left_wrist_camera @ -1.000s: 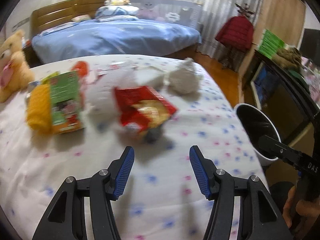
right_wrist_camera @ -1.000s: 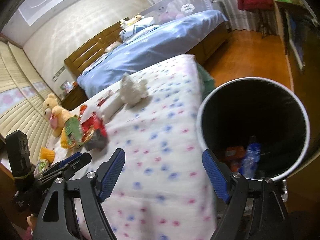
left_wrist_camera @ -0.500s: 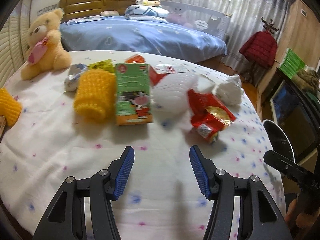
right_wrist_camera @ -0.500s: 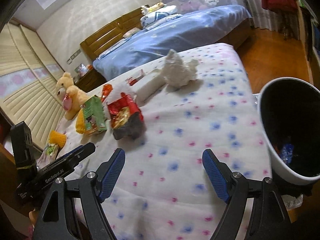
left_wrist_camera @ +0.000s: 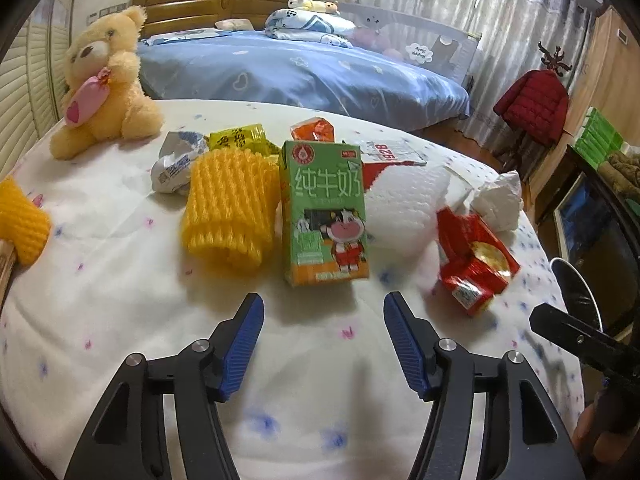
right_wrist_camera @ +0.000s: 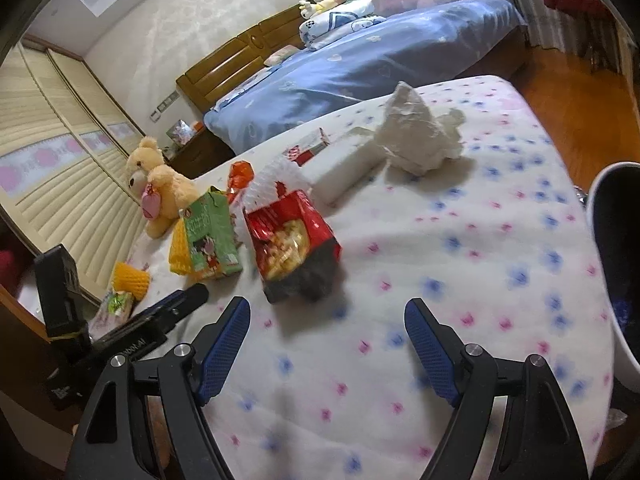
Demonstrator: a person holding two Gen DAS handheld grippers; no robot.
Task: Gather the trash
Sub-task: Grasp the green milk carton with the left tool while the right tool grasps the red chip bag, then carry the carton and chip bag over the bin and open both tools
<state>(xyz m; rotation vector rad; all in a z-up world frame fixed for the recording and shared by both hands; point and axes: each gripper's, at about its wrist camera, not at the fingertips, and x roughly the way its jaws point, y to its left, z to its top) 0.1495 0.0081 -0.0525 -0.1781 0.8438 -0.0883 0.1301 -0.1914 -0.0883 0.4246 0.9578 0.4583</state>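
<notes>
My left gripper is opening, empty, just short of the milk carton lying flat: light, stiff, best pinched across its narrow sides. My right gripper gapes empty near the crinkly, slippery snack bag.

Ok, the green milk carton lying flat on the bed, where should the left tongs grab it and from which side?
Grip the green milk carton across its two long side edges, near the orange bottom end. Come from that near end, just ahead of the left tongs, whose jaws are opening with nothing between them. The yellow foam net touches its left edge higher up, so the lower end probably leaves more room.
</notes>
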